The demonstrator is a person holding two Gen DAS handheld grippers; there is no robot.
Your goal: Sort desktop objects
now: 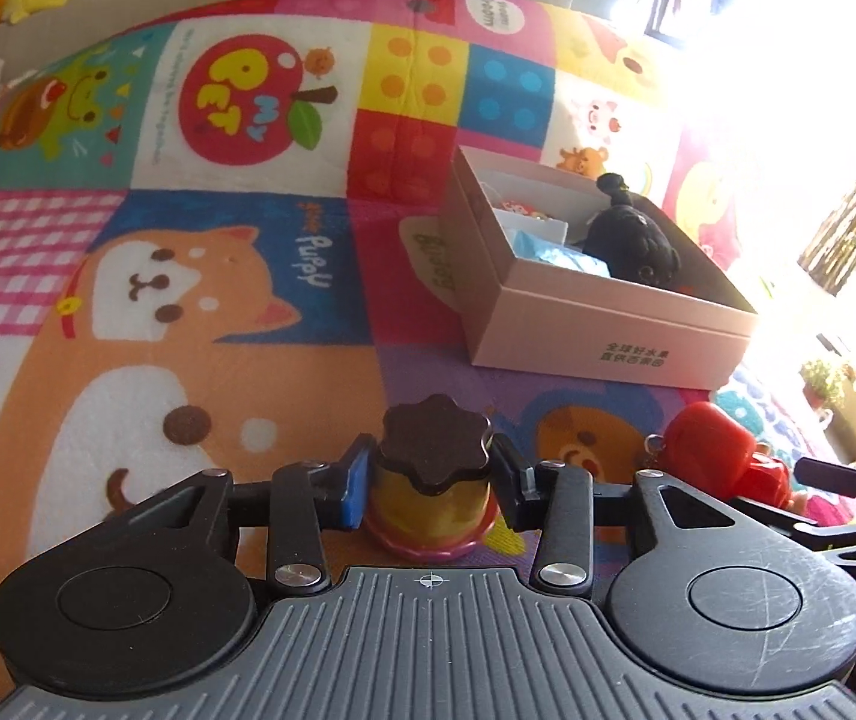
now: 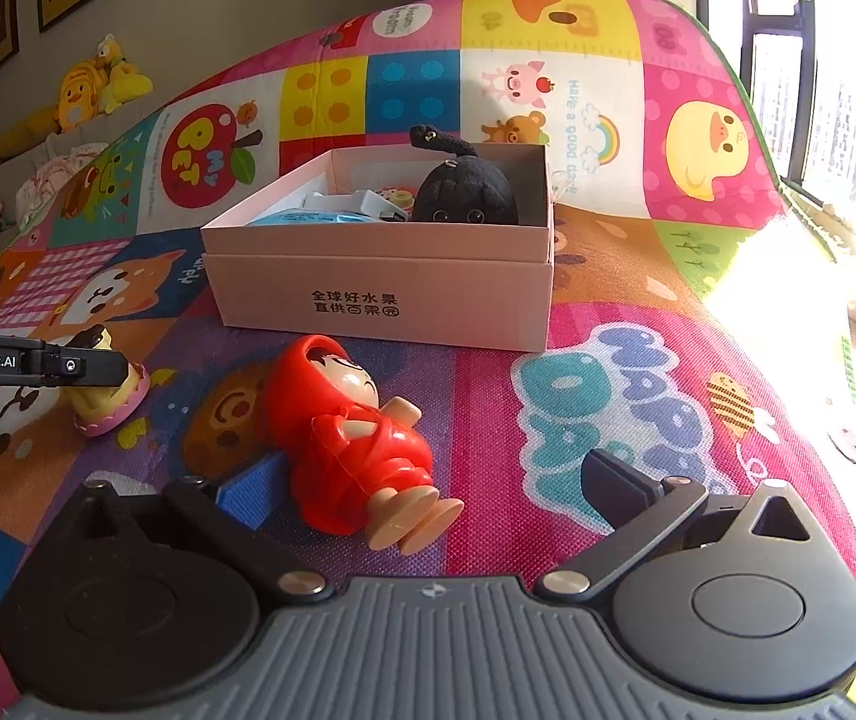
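Left claw [image 1: 431, 489] is clamped on the pudding toy [image 1: 433, 480], which sits tilted on the mat [image 1: 128, 300] near the box [image 1: 608, 324]; right claw [image 2: 422, 489] is wide open around the red doll [image 2: 362, 426] lying on its back. I'd lift the pudding straight up, clear the box wall, then drop it in. Watch the black plush [image 2: 464, 192] and other stuff already crowding the box.

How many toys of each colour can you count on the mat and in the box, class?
Red: 1, the red doll lying on the mat.
Black: 1, the black plush in the pink box.
Yellow and brown: 1, the pudding toy between the left hand-held gripper fingers.
Total: 3
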